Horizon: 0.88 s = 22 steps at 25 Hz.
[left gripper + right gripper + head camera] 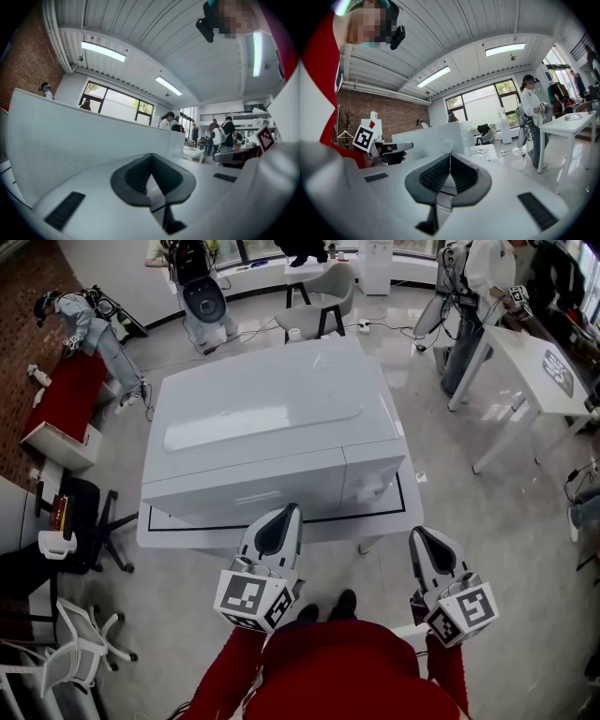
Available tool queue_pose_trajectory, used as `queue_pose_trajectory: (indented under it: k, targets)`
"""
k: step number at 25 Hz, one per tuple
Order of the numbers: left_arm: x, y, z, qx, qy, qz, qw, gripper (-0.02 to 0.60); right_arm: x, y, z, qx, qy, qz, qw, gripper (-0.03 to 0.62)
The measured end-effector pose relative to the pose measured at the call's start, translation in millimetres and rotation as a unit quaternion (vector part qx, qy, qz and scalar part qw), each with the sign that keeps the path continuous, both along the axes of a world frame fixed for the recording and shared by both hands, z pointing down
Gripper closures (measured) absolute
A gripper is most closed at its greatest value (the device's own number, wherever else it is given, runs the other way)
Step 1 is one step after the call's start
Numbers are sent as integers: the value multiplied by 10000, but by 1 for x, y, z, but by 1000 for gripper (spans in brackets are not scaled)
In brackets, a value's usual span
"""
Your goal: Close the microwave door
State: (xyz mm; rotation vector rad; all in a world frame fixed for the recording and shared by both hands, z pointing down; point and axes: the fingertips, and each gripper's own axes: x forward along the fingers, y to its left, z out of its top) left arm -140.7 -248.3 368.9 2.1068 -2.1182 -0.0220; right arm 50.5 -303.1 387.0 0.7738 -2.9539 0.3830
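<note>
The microwave is a large white box that takes up most of the white bench, set back from the front edge and closer to the left front corner than the right. Its door faces the front edge and lies flush with the body, shut. To the door's right is the control panel with a round knob.

The left tool is level in front of the door. Its tip is over the bench's front edge, about midway along it and just short of the door's lower part. No view shows clearly whether the tip touches the door. In the left gripper view, the left tool has its dark pads clenched together with nothing between them. The door's pale face fills the left of that view close ahead.

The right tool sits off the bench's right front corner, apart from the microwave and pointing the same way. In the right gripper view, its pads are also pressed together on nothing. The microwave stands ahead and to the left there, and the left tool's marker cube is beside it.

Both of the person's arms are in red sleeves. Further back on the pale floor are a white chair and a second white table.
</note>
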Motion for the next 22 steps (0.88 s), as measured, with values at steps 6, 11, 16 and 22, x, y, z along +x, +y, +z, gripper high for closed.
queue_pose_trajectory:
  k: [6, 11, 16, 22]
  targets:
    - [21, 3, -14, 237, -185, 759, 9967, 571, 9, 3, -2, 33, -12, 88, 10000, 579]
    - [28, 15, -6, 161, -75, 983, 9950, 571, 9, 11, -4, 113, -65, -10, 9999, 579]
    - [34, 21, 1, 55, -57, 1053, 9944, 571, 8, 17, -14, 315, -164, -72, 9993, 580]
    - [43, 20, -7, 156, -21, 1139, 9934, 571, 7, 20, -18, 524, -75, -91, 9986, 580]
